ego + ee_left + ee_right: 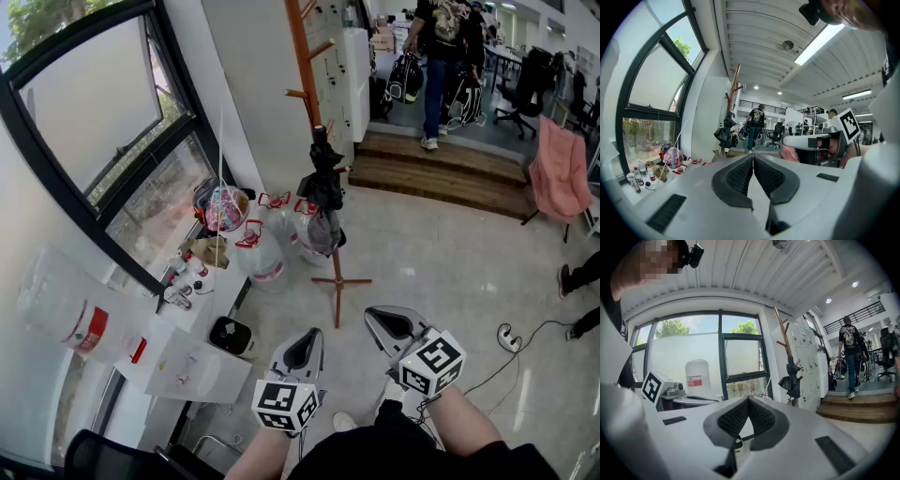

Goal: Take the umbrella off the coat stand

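A black folded umbrella hangs on the orange-brown wooden coat stand, whose cross-shaped foot rests on the floor ahead of me. Both grippers are held low in front of my body, well short of the stand. My left gripper is shut and empty. My right gripper is beside it, also shut with nothing between its jaws. In the left gripper view the umbrella and stand appear far beyond the closed jaws. The right gripper view shows the umbrella on the stand, to the right of the jaws.
Several plastic bags and a colourful ball lie by the stand's foot. A white table with small bottles runs along the window at left. Wooden steps rise behind, with a person walking away. A cable and socket lie at right.
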### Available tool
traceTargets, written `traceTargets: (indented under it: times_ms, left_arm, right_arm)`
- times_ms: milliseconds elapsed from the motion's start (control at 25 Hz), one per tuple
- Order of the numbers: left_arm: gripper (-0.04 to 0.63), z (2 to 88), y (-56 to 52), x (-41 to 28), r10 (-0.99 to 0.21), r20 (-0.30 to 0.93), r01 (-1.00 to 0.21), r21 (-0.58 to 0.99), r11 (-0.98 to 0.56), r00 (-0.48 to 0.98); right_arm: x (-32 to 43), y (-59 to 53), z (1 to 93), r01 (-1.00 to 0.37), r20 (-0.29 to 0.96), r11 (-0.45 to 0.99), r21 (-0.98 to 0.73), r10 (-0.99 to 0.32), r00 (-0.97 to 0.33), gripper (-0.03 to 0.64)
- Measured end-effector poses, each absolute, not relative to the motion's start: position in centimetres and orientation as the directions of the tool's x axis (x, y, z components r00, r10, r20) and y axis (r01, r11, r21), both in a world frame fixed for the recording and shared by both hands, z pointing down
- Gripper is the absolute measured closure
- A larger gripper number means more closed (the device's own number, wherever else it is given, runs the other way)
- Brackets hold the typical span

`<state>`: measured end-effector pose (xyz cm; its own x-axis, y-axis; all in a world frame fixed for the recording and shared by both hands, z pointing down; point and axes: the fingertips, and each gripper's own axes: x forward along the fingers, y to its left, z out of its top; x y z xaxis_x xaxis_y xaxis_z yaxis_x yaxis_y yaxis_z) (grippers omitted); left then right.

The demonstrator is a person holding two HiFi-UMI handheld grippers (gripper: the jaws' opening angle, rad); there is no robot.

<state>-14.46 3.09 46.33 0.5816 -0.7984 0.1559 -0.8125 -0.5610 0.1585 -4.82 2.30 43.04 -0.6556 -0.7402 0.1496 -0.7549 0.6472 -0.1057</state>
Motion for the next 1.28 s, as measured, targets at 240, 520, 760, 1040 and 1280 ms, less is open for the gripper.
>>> traceTargets:
  times_ms: [240, 520, 760, 1040, 1280]
  left_arm:
    - [0.572, 46.5, 2.7, -14.9, -0.799, 0.163, -0.814, 0.163, -0.557, 0.579]
    - [0.572, 46.4, 2.6, -15.5, -0.801, 0.162, -0.816, 0.166, -0.553, 0.576]
    - [0.572, 46.6, 2.6, -16.2, -0.806, 0.161, -0.821, 0.166, -0.546, 0.569]
    - [0.572, 46.2, 2.5, -17.3, -0.816, 0.151, -0.828, 0.159, -0.537, 0.558]
    - [0.572, 45.5, 2.5, -17.9, -0.819, 0.139, -0.829, 0.148, -0.539, 0.557]
  right_arm:
    - [-5.2, 1.9, 43.1, -0.754, 0.151, 0.649, -0.107, -0.739, -0.657, 0.563]
    - [-5.8, 1.7, 43.1, -0.75, 0.154, 0.652, -0.108, -0.735, -0.661, 0.563]
    - [-6.5, 1.7, 43.2, -0.74, 0.141, 0.662, -0.118, -0.727, -0.672, 0.563]
    - [-7.4, 1.5, 43.1, -0.735, 0.146, 0.668, -0.115, -0.721, -0.678, 0.563]
    - [-8.2, 1.3, 42.7, -0.728, 0.138, 0.677, -0.111, -0.715, -0.686, 0.563]
